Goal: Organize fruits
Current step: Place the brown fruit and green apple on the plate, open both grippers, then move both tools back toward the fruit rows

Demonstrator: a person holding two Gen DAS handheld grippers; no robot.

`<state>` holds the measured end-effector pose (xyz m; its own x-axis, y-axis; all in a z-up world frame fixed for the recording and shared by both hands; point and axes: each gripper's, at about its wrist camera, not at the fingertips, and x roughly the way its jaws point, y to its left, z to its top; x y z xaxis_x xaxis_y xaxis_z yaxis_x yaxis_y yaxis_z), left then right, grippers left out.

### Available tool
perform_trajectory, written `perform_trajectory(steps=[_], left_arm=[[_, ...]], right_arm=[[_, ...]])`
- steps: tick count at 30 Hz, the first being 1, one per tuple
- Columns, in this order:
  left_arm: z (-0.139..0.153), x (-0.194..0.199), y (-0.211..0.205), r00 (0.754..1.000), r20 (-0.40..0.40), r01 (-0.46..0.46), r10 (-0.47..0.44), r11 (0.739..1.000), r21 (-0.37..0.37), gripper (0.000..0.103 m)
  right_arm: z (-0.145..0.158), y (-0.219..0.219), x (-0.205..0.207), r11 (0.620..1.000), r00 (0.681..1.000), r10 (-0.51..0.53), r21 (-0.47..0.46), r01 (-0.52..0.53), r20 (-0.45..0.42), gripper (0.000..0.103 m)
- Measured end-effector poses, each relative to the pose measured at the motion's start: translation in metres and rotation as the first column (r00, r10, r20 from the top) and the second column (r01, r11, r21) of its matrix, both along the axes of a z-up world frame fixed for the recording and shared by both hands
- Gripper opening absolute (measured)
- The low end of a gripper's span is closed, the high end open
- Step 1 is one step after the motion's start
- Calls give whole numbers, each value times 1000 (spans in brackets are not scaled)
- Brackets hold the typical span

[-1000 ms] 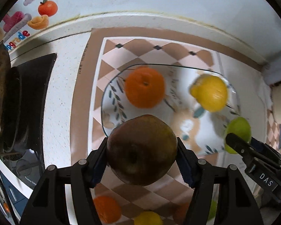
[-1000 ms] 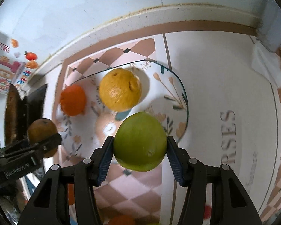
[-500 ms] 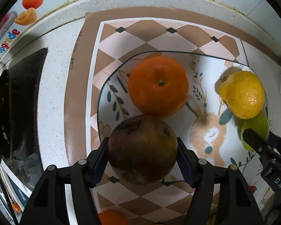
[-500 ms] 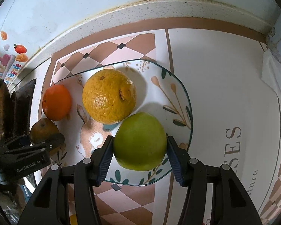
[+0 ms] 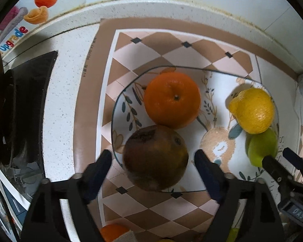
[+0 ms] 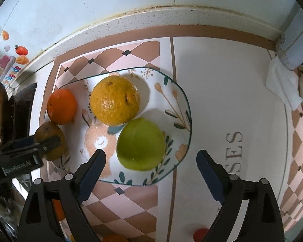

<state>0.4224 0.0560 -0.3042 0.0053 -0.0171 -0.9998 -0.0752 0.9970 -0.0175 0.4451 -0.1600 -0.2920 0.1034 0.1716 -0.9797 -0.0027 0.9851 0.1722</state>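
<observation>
Right wrist: green fruit (image 6: 140,144) inside plate (image 6: 183,100) rim

Home kitchen: speckled counter (image 5: 66,84), tiled wall (image 6: 91,6).

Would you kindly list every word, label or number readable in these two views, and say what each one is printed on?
"Upgrade": wall sticker, beside cartoon fruit.
"SES": end of a longer word on the cream mat; the rest is hidden.
"DAS": label on the right gripper, seen upside down.
Left gripper label: too blurred to read.

Speckled counter (image 5: 66,100) meets a pale wall (image 6: 111,4).
</observation>
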Motion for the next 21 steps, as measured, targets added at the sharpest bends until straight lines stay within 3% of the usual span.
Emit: perform_trajectory(steps=[11,21], left_arm=[[48,-38,9,994,111,3,-6,999,34,91],[107,-89,2,963,268,11,-26,998,60,91]], right_arm=[[45,1,-36,999,997,-20,-42,23,74,93],[111,11,-88,996,982,-7,-86,24,191,93]])
